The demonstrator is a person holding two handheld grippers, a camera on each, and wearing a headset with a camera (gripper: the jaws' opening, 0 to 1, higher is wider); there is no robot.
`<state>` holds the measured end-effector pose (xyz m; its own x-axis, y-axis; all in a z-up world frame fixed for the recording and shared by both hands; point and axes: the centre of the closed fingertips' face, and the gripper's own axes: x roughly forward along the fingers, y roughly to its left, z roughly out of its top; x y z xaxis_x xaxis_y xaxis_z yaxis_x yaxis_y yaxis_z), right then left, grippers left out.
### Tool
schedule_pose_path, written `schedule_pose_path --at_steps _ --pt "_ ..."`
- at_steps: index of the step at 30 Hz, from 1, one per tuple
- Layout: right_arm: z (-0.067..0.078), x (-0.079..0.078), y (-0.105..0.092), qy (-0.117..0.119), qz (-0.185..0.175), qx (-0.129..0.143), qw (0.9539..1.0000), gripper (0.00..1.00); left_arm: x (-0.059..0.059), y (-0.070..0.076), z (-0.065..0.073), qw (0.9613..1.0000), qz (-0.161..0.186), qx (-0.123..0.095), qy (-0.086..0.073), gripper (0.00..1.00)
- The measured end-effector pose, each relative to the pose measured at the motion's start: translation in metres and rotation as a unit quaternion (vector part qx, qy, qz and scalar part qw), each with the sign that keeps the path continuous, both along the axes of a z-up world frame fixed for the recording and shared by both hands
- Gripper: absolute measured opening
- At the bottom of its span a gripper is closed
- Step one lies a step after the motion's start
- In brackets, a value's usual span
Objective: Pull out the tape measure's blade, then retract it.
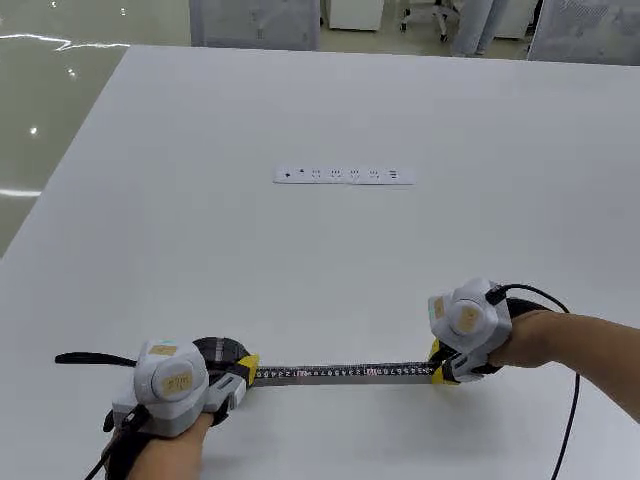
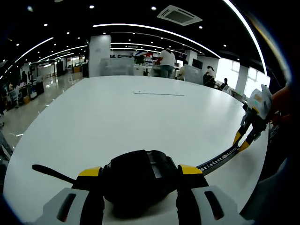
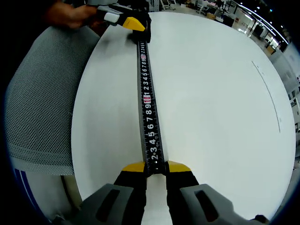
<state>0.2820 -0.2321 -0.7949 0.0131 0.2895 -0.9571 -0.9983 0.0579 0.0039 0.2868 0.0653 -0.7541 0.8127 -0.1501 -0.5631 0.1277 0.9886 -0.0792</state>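
At the near edge of the white table (image 1: 330, 110), the left gripper (image 2: 139, 171) is clamped around the tape measure's round black case (image 2: 140, 185). To the right, the right gripper (image 3: 154, 167) pinches the end of the dark, white-numbered blade (image 3: 149, 108), which lies flat between them. My advice is to pull level and straight with the case pinned, so the blade can't twist.

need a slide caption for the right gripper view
Right tool clamps the tip of the tape blade, drawn out across the white table from the case in the left tool.
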Motion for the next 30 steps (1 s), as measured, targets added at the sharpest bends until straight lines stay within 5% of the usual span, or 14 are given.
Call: schedule_pose_path --at_steps 8,10,14,30 --pt "-0.0001 0.0002 0.0012 0.010 0.000 -0.028 0.9996 0.11 -0.0007 0.0009 0.0000 0.9999 0.002 -0.010 0.005 0.58" --pt "-0.0011 0.0015 0.0016 0.011 -0.025 -0.037 0.9989 0.11 -0.0009 0.0006 0.0004 0.9999 0.000 -0.013 0.004 0.58" --pt "-0.0025 0.0008 0.0031 0.006 -0.009 -0.065 0.9979 0.11 -0.0007 0.0003 0.0002 0.9999 0.003 -0.013 0.007 0.58" --pt "-0.0006 0.0007 0.0062 0.004 -0.037 -0.055 0.9978 0.11 -0.0007 -0.0009 -0.0002 0.9999 0.001 -0.012 0.009 0.58"
